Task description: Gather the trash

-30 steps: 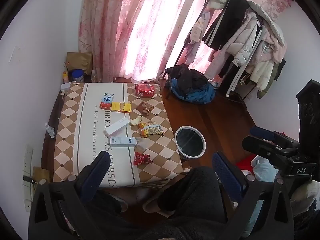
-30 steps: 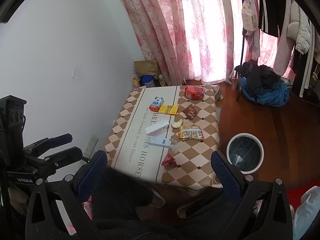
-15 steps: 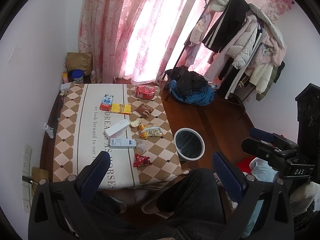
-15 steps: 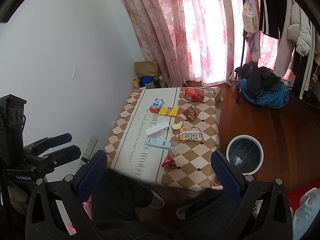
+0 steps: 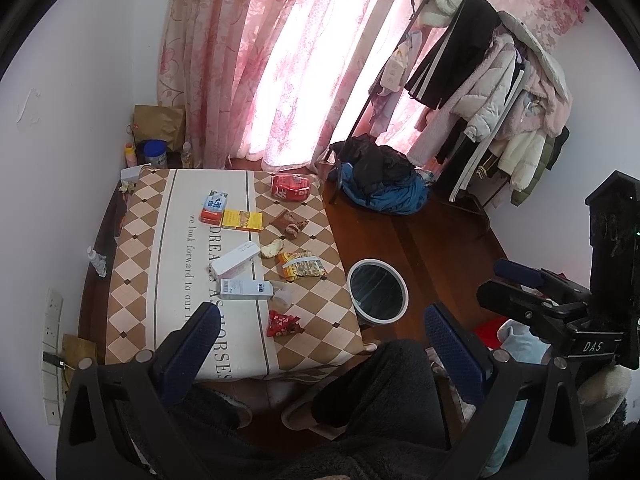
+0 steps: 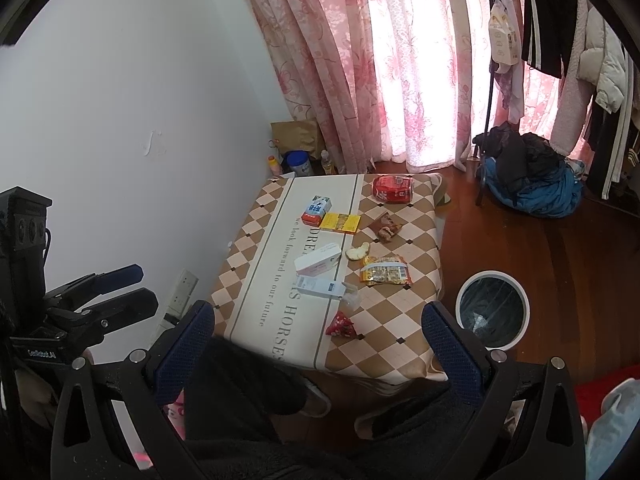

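Trash lies on a checked table (image 5: 136, 280) (image 6: 248, 264): a small red wrapper (image 5: 282, 323) (image 6: 341, 326) nearest me, white boxes (image 5: 234, 264) (image 6: 318, 261), a yellow snack bag (image 5: 302, 266) (image 6: 385, 274), a yellow box (image 5: 242, 220), a brown wrapper (image 5: 289, 224) and a red bag (image 5: 290, 189) (image 6: 392, 189) at the far end. A white-rimmed bin (image 5: 377, 292) (image 6: 493, 313) stands on the floor right of the table. My left gripper (image 5: 320, 344) and right gripper (image 6: 320, 344) are open, empty, held high above and short of the table.
A clothes rack (image 5: 492, 68) and a pile of dark and blue clothes (image 5: 380, 188) (image 6: 528, 184) lie beyond the bin. Curtains (image 5: 280, 60) hang behind the table. Jars and a paper bag (image 5: 158, 130) sit in the far corner. My dark-trousered legs (image 5: 372, 400) fill the foreground.
Both grippers have drawn back and up a little, so the table and bin look smaller and farther. Nothing on the table has moved.
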{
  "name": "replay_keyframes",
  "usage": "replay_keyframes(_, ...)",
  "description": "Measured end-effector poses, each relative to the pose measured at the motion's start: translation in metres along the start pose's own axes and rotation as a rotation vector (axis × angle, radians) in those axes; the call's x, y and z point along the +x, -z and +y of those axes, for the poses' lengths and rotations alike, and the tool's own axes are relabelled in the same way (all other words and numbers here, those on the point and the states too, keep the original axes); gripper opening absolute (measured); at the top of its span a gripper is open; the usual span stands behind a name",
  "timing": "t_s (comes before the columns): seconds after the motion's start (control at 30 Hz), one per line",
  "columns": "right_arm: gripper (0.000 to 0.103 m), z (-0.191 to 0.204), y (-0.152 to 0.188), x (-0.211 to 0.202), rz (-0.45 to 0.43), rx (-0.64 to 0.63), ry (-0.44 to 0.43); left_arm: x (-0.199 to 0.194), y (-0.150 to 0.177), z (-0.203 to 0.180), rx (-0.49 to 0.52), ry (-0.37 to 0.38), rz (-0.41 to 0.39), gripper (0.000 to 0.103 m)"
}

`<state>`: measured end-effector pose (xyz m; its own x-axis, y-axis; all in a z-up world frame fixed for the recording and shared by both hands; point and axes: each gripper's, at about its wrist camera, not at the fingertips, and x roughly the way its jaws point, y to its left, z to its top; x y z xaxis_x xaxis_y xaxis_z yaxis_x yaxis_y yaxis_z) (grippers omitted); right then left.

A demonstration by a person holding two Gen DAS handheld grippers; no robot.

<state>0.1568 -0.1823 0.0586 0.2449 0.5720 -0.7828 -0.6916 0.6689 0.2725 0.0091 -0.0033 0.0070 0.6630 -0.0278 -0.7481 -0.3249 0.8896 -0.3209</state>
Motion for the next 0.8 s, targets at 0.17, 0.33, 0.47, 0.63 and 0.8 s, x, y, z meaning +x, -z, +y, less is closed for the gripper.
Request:
replay_keyframes(0.17, 0.103, 0.003, 0.0001, 0.0026, 0.003, -0.009, -0.003, -0.0031, -0.0026, 0.0029, -0.003, 0.009, -0.006, 0.103)
replay_keyframes(0.33, 0.103, 0.0032, 0.0006, -0.0001, -0.004, -0.015, -0.006, -0.0046, -0.0012, 0.0056, -0.004, 0.016, -0.014, 0.103)
replay_keyframes(0.47, 0.103, 0.0042, -0.0008, -0.0006, -0.005, -0.014, -0.006, -0.0056, 0.0, 0.0066, -0.003, 0.021, -0.02, 0.103)
replay_keyframes(0.63, 0.103, 0.0055, -0.0013, -0.0004, -0.004, -0.015, -0.004, -0.006, 0.0007, 0.0053, -0.001, 0.022, -0.023, 0.103)
replay_keyframes(0.8, 0.103, 0.0066, -0.0017, -0.002, -0.003, -0.013, -0.005, -0.0062, 0.0005, 0.0047, 0.0, 0.024, -0.024, 0.103)
